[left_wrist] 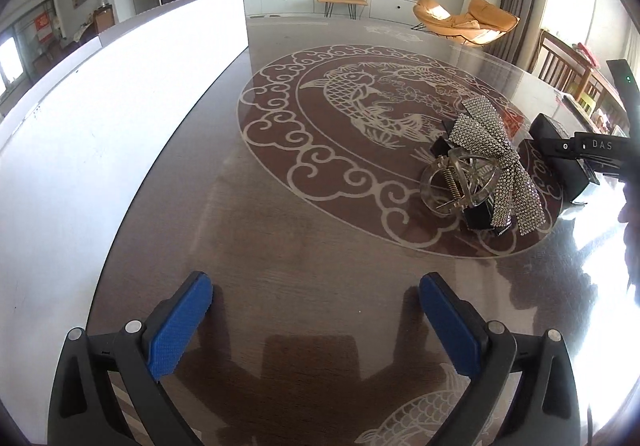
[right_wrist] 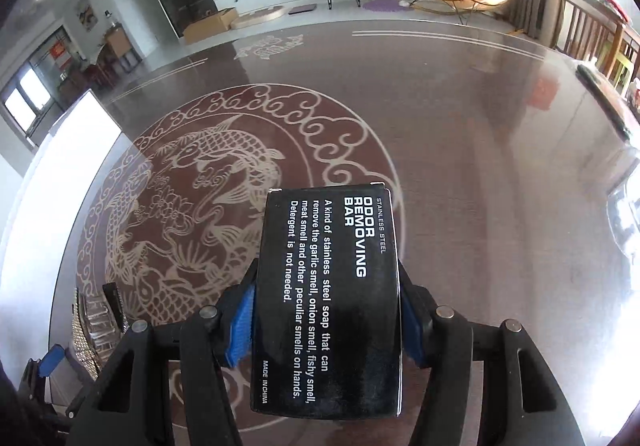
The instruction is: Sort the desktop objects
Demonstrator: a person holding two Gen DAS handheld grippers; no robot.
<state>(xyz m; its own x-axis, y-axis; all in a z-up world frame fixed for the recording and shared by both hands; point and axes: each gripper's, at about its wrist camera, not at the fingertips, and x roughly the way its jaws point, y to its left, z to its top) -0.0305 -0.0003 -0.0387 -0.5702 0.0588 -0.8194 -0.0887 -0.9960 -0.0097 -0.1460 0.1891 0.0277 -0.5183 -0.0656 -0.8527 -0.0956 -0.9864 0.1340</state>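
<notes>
My right gripper [right_wrist: 326, 310] is shut on a black box printed "Odor Removing Bar" [right_wrist: 328, 286], held above the glossy brown table [right_wrist: 480, 206]. In the left wrist view the same box [left_wrist: 560, 162] shows at the right, in the right gripper. My left gripper [left_wrist: 316, 322] is open and empty, low over the table near its front. A clear hair claw with a rhinestone bow [left_wrist: 484, 162] lies on the table ahead and to the right of it, on a small black item. The bow also shows at the left edge of the right wrist view [right_wrist: 86, 330].
A long white box [left_wrist: 100, 134] stands along the table's left side. The table carries a round fish pattern [left_wrist: 360, 118]. Wooden chairs [left_wrist: 568, 66] stand beyond the right edge. A dark remote-like object [right_wrist: 604, 98] lies at the far right edge.
</notes>
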